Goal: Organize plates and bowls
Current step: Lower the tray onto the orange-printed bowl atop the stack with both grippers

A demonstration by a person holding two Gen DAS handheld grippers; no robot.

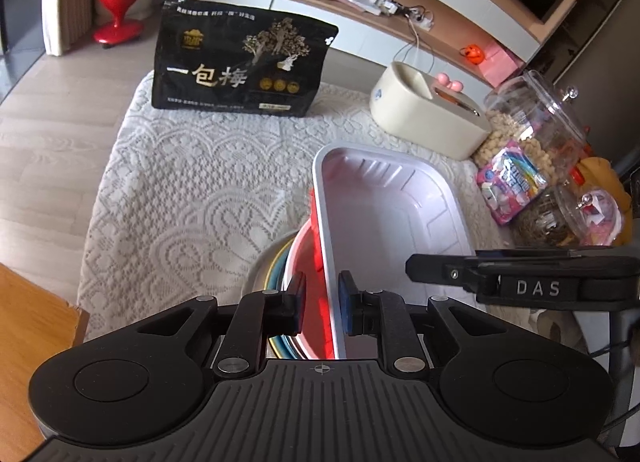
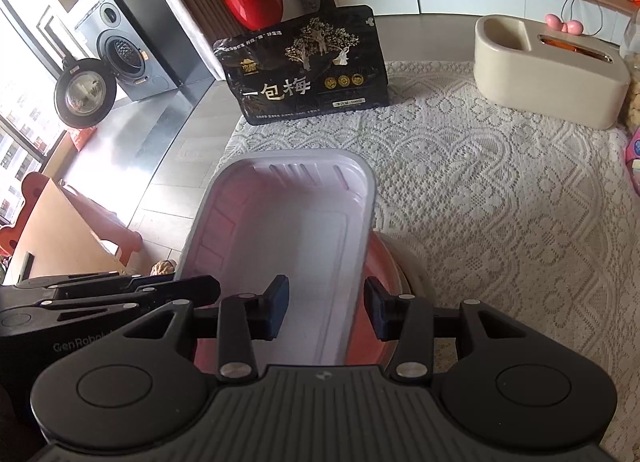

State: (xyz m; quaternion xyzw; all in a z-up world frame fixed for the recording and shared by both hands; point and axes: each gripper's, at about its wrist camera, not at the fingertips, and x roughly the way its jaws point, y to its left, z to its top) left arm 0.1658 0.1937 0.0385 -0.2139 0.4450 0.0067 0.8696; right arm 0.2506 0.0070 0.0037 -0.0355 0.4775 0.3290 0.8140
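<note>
- Lace-covered table (image 2: 500, 189) fills both frames; a black snack bag (image 2: 308, 65) stands at upper centre.
- White tray (image 1: 384, 213) is pinched by its near-left wall in the left gripper (image 1: 322, 304) — fingers narrow — so it is carried tilted over the stacked bowls (image 1: 298, 262) at lower centre.
- Right gripper (image 2: 326, 308) straddles the opposite wall, jaws part open, pads apparently clear — probably a steadying position.

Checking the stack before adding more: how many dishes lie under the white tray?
3 visible: a red bowl directly under the white tray, a blue-rimmed dish below, then a cream plate. More may hide underneath.
</note>
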